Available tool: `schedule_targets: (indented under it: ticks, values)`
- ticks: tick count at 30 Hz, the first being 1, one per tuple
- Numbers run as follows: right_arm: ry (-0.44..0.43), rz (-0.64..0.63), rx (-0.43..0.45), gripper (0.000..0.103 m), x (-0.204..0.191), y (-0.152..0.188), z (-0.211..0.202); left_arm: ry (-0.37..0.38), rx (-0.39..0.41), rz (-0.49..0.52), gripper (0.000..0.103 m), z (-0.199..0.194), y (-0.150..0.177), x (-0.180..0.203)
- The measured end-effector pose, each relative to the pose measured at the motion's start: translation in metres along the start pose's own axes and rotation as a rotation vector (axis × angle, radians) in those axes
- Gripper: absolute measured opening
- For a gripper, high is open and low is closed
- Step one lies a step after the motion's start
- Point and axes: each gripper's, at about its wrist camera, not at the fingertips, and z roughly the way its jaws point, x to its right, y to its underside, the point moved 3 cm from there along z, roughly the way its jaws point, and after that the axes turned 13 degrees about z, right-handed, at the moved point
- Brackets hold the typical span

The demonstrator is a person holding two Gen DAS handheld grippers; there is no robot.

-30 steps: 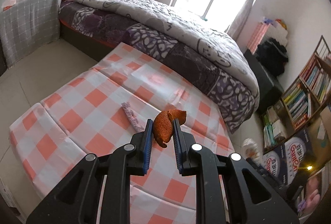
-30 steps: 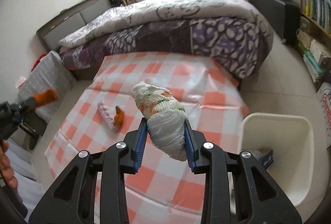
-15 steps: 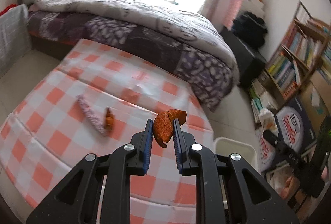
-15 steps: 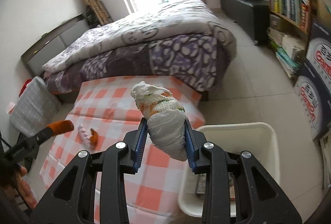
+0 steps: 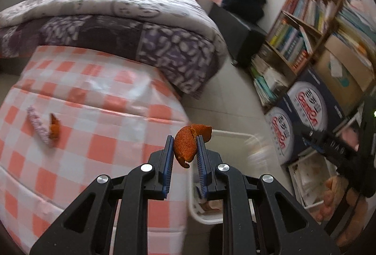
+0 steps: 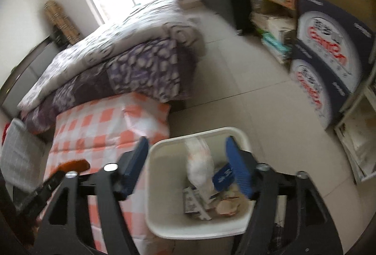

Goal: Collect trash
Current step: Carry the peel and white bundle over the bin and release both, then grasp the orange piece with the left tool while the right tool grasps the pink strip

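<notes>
Right tongs just opened above white bin, blurred white wad seemingly loose inside.

The only lettering I can make out is the red brand word on the white ovals of the two dark blue cartons stacked on the floor by my bookshelf; it looks like "Gamlon" or similar, but blur keeps me from being sure. The small script above it is unreadable. The book spines are too smeared to read.
</notes>
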Motion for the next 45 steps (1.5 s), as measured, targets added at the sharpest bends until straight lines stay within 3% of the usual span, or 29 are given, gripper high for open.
schedule_targets:
  ticks: [4,12,14,15,21,26,33,38,40,45]
  values:
    - [0.045,0.047,0.042,0.084,0.023,-0.011,-0.006,0.043,-0.028,0.029,0.019,0.021,0.001,0.025]
    - [0.091,0.123,0.086,0.091,0.054,-0.029,-0.012,0.173,-0.088,0.070,0.021,0.057,0.008,0.069]
    - [0.102,0.132,0.097,0.093,0.057,-0.029,-0.013,0.199,-0.102,0.078,0.038,0.063,0.010,0.078]
    - [0.109,0.139,0.105,0.093,0.058,-0.031,-0.014,0.206,-0.105,0.078,0.057,0.065,0.012,0.081]
    - [0.105,0.147,0.131,0.095,0.050,-0.031,-0.017,0.200,-0.135,0.082,0.068,0.071,0.019,0.082]
    - [0.088,0.145,0.120,0.096,0.038,-0.025,-0.016,0.064,-0.183,0.032,0.072,0.073,0.023,0.045]
    - [0.037,0.085,0.036,0.096,-0.003,-0.005,0.000,-0.201,-0.252,-0.094,0.076,0.074,0.021,-0.064]
    - [-0.014,0.080,-0.036,0.096,-0.028,0.019,0.011,-0.448,-0.216,-0.027,0.076,0.072,0.013,-0.138]
    - [-0.018,0.042,-0.082,0.096,-0.041,0.032,0.020,-0.493,-0.204,-0.031,0.076,0.075,0.015,-0.165]
    - [-0.020,-0.014,-0.106,0.096,-0.064,0.046,0.029,-0.515,-0.250,-0.064,0.076,0.098,0.028,-0.214]
